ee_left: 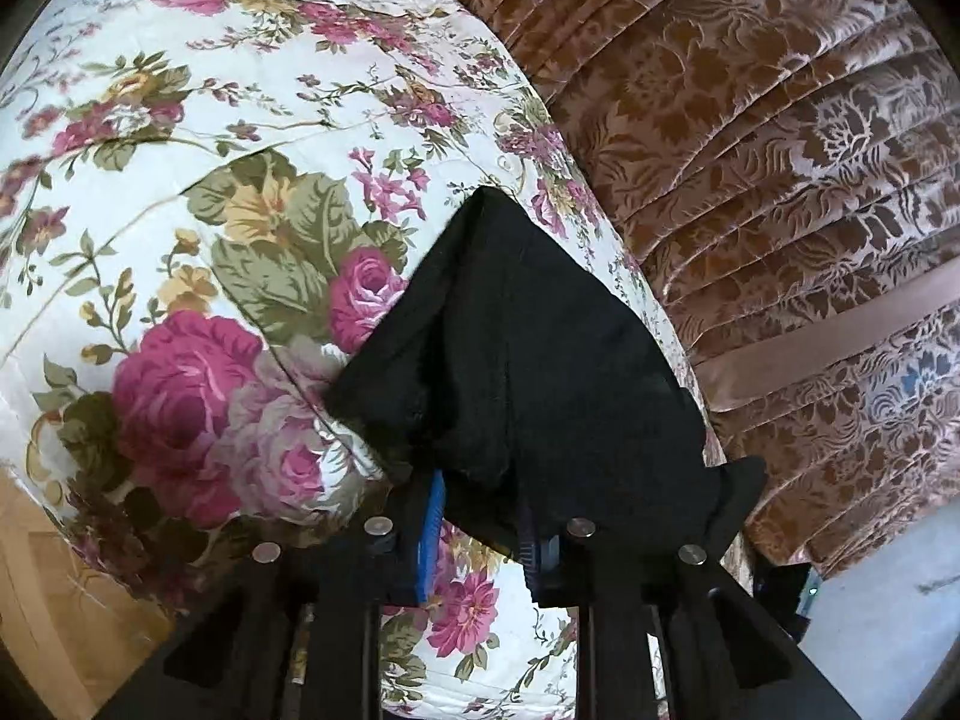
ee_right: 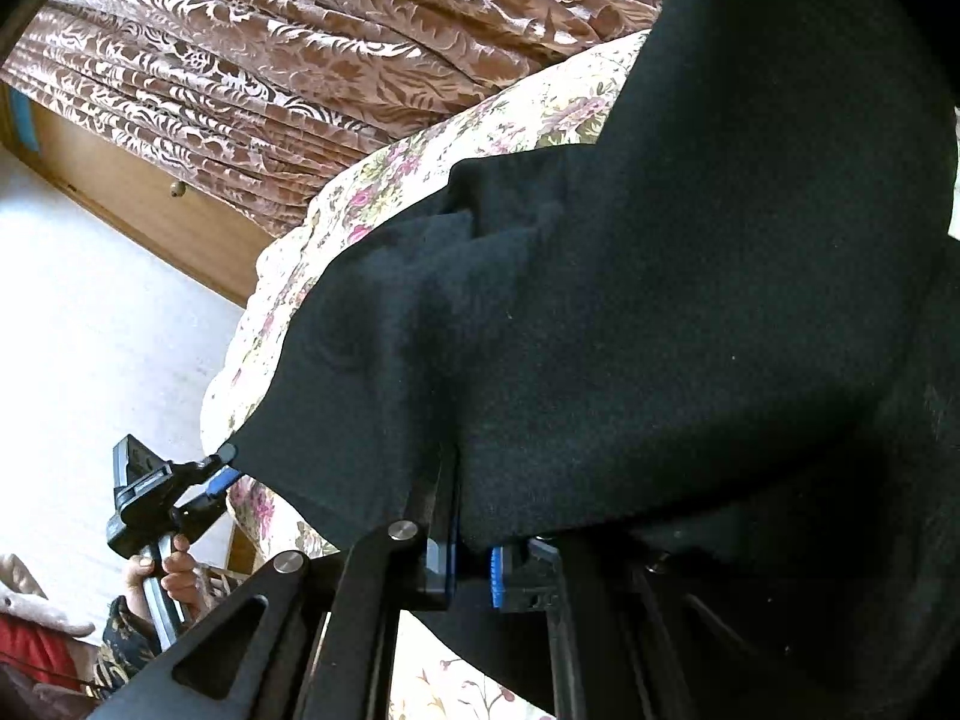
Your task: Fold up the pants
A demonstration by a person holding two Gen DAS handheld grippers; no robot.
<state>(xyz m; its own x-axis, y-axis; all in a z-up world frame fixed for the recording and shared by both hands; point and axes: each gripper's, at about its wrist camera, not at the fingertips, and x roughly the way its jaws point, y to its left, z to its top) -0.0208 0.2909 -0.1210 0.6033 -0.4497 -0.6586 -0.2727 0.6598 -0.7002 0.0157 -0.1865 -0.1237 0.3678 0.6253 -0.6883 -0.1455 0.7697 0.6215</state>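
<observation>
mid-fold, by the look of it: the black fleecy fabric pants (ee_right: 660, 330) are lifted at one edge above the white quilted bedspread with pink roses (ee_left: 198, 180), the rest draped over the bed's edge, brown patterned velvet curtains (ee_left: 780, 150) behind. the fold looks begun, not laid flat; smoothing and likely further folds remain. the left gripper (ee_left: 486, 516) is narrowed down, blue pads pinching a bunched corner of the pants. the right gripper (ee_right: 474, 564) is likewise nearly closed, cloth clamped between its fingers. both hold the same hem, well apart.
</observation>
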